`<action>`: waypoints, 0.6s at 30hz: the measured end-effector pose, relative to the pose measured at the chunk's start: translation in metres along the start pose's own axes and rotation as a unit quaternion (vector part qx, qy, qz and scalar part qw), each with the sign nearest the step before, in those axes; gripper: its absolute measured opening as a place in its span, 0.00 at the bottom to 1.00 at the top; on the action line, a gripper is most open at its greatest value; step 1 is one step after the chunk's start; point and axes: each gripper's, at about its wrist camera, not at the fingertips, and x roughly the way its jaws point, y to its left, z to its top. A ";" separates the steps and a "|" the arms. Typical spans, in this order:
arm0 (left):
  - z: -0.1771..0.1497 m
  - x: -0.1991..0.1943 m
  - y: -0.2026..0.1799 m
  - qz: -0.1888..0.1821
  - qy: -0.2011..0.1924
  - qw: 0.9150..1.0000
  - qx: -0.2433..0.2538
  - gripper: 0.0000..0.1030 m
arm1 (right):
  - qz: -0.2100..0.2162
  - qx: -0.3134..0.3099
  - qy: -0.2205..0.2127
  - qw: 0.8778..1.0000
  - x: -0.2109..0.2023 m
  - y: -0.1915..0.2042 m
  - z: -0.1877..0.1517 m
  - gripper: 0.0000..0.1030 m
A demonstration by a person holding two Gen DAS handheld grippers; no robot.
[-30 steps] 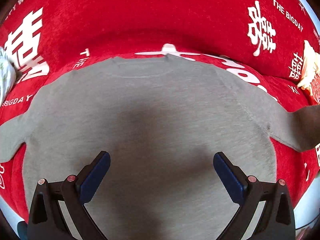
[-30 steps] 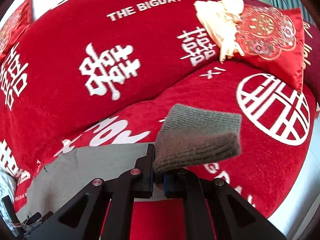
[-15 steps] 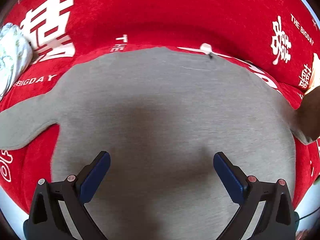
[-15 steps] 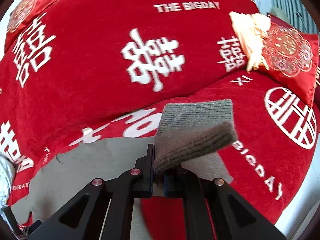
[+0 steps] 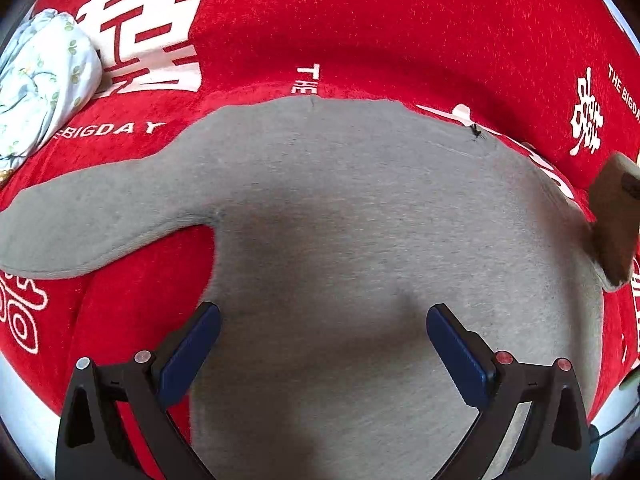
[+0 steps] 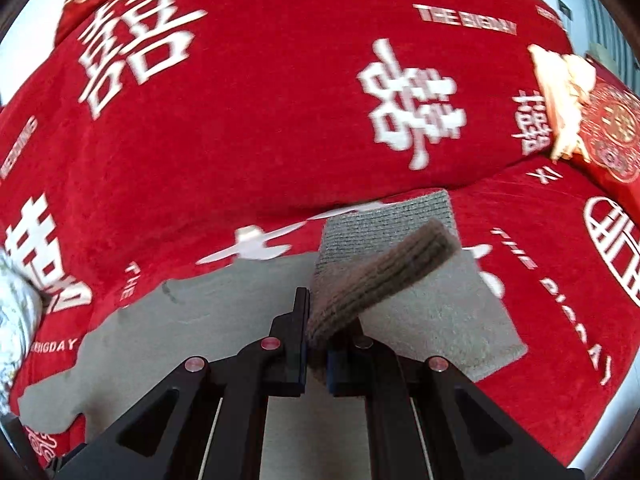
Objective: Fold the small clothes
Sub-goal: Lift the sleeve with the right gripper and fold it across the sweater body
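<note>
A small grey sweater (image 5: pixel 360 220) lies flat on a red sofa cover. Its left sleeve (image 5: pixel 88 216) stretches out to the left. My left gripper (image 5: pixel 323 340) is open and empty, hovering over the sweater's lower body near its left edge. My right gripper (image 6: pixel 317 340) is shut on the ribbed cuff (image 6: pixel 380 276) of the right sleeve and holds it lifted over the sweater's body (image 6: pixel 224 308). That raised cuff also shows at the right edge of the left wrist view (image 5: pixel 616 224).
The red sofa cover (image 5: pixel 360 32) with white lettering lies under everything. A pale floral bundle (image 5: pixel 36 80) sits at the far left. A red embroidered cushion (image 6: pixel 612 128) and a cream cloth (image 6: pixel 560 96) sit at the far right.
My right gripper has carried the cuff left, inward over the sweater. My left gripper has shifted left, so the left sleeve now shows fully.
</note>
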 end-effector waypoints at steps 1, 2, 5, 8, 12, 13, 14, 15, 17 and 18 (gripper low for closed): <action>0.000 -0.002 0.003 0.003 -0.002 1.000 0.000 1.00 | 0.004 -0.005 0.001 1.000 0.002 0.009 -0.002 0.07; 0.000 -0.003 0.005 0.004 -0.003 1.000 0.000 1.00 | 0.009 -0.012 0.003 1.000 0.004 0.021 -0.006 0.07; 0.000 -0.008 0.016 0.003 -0.007 1.000 -0.010 1.00 | 0.022 -0.032 0.013 0.999 0.013 0.052 -0.016 0.07; 0.001 -0.013 0.027 0.005 -0.012 1.000 -0.021 1.00 | 0.034 -0.061 0.023 0.997 0.021 0.085 -0.028 0.07; 0.001 -0.017 0.041 0.009 -0.016 0.999 -0.038 1.00 | 0.054 -0.095 0.037 0.993 0.028 0.122 -0.047 0.07; 0.001 -0.017 0.043 0.008 -0.015 0.999 -0.042 1.00 | 0.058 -0.103 0.040 0.992 0.029 0.128 -0.051 0.07; 0.000 -0.017 0.047 0.008 -0.015 0.999 -0.047 1.00 | 0.063 -0.112 0.043 0.991 0.031 0.136 -0.056 0.07; 0.000 -0.017 0.049 0.008 -0.015 0.999 -0.049 1.00 | 0.067 -0.119 0.046 0.990 0.032 0.142 -0.060 0.07; -0.002 -0.018 0.053 0.009 -0.015 0.998 -0.054 1.00 | 0.075 -0.136 0.053 0.986 0.034 0.157 -0.070 0.07; -0.003 -0.019 0.054 0.009 -0.016 0.998 -0.055 1.00 | 0.078 -0.142 0.055 0.985 0.035 0.162 -0.073 0.07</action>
